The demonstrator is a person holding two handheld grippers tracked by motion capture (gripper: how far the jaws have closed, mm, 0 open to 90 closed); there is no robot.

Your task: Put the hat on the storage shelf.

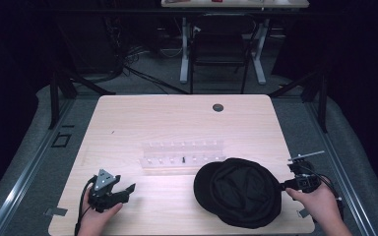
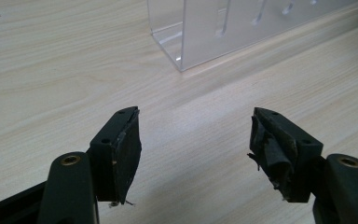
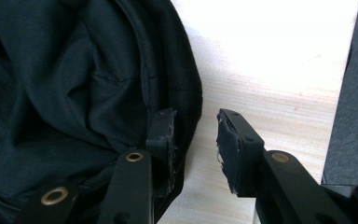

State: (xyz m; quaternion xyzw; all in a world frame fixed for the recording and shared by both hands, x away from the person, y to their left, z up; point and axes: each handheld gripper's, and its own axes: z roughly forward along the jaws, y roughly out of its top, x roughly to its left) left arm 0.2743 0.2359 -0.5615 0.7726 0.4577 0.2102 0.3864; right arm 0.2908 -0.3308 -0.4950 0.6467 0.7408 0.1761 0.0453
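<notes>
The soft black cloth cap lies crown-down at five o'clock on the pale wooden surface, light and floppy. Its rim band is the firmest hold. The right gripper sits half-open astride that rim, fingers not yet pinching. The left gripper rests wide open and empty at seven o'clock. Beyond, at twelve o'clock, stands a clear acrylic rack; the right edge is close.

Dark lab: black curtains, floor cables, wooden table, chair.
</notes>
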